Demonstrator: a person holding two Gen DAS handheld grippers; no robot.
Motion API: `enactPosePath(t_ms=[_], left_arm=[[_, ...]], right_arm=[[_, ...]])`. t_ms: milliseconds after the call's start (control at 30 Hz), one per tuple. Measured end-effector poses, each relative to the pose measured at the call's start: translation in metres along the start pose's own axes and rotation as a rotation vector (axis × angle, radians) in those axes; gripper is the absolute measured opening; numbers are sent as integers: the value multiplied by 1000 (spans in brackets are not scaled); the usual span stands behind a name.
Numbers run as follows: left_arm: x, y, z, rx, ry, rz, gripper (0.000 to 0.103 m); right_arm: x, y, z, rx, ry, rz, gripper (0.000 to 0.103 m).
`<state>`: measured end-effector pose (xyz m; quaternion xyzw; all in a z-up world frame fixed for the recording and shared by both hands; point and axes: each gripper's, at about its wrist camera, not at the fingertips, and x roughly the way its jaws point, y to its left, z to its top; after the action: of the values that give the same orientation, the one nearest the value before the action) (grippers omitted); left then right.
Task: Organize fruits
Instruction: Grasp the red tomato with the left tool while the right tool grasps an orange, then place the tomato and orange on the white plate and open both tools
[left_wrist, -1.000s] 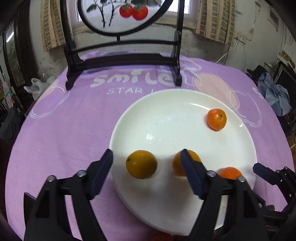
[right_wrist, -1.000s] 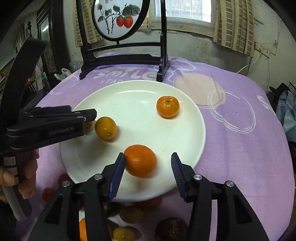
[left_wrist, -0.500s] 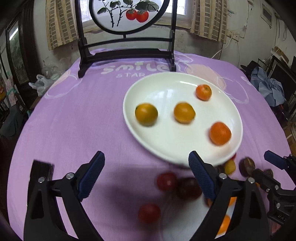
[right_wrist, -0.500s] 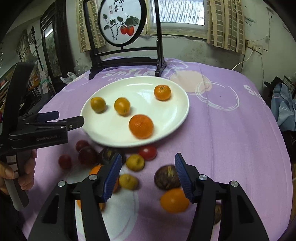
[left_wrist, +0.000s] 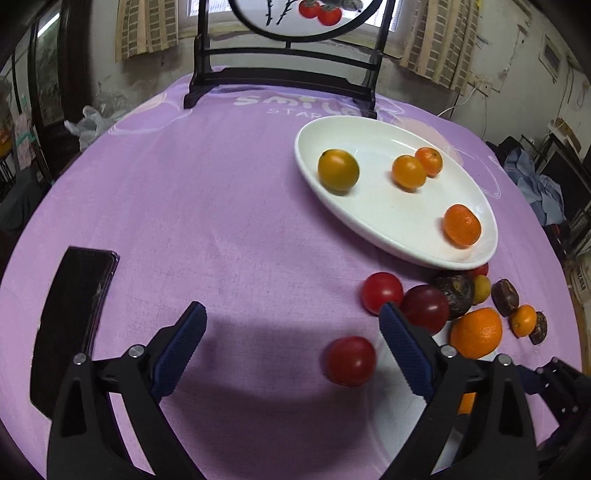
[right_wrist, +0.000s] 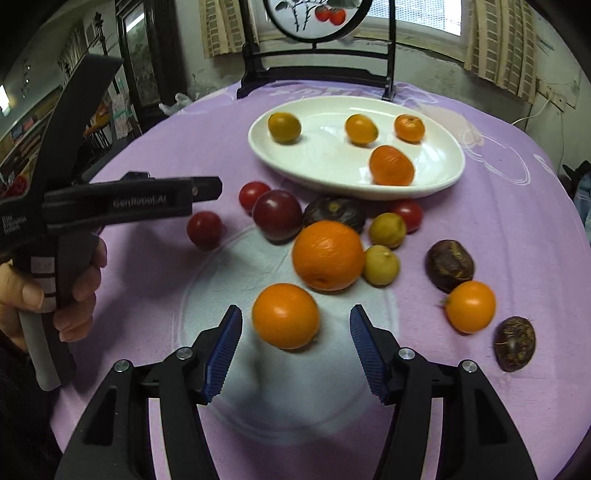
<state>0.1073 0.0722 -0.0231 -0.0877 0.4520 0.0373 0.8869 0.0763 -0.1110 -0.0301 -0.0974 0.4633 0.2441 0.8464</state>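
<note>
I've pulled both grippers back off the white oval plate (right_wrist: 436, 177); left gripper (left_wrist: 291, 350) jaws opening, empty, by a red tomato (left_wrist: 351, 361); right gripper (right_wrist: 295, 349) spread, unpinched small orange (right_wrist: 285, 315) between, near table's front edge.

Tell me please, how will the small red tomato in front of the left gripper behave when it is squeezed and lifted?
The red tomato is round, so a nudge probably rolls it. Its skin looks glossy, so it may slip, and hard squeezing could split it.

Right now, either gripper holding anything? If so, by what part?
Nothing held. The left gripper is opening over bare cloth beside a red tomato; the right gripper stands open around an orange fruit, untouched.
</note>
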Motion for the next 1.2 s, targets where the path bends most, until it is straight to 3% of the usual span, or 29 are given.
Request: enactPosePath(t_ms=[133, 233, 500, 700, 767, 933, 1000, 1067, 1200], left_arm=[[2, 7, 1, -25, 10, -35, 92], [4, 4, 0, -18, 24, -52, 92], [1, -14, -6, 60, 17, -50, 92], [8, -31, -17, 122, 61, -62, 92], [13, -34, -21, 133, 84, -64, 79], [15, -38, -24, 162, 61, -18, 72], [13, -38, -24, 169, 52, -15, 60], [11, -40, -25, 179, 45, -21, 34], [7, -44, -27, 195, 39, -18, 28]], right_arm=[[14, 11, 1, -27, 20, -32, 60], [14, 12, 2, -31, 0, -49, 40], [1, -13, -5, 23, -22, 31, 40], [-8, -43, -11, 108, -43, 20, 40], [-8, -48, -12, 130, -35, 7, 40], [-13, -44, -13, 105, -56, 9, 40], [-12, -45, -14, 107, -49, 6, 40], [-9, -48, -14, 117, -39, -6, 41], [-12, -50, -14, 126, -49, -7, 41]])
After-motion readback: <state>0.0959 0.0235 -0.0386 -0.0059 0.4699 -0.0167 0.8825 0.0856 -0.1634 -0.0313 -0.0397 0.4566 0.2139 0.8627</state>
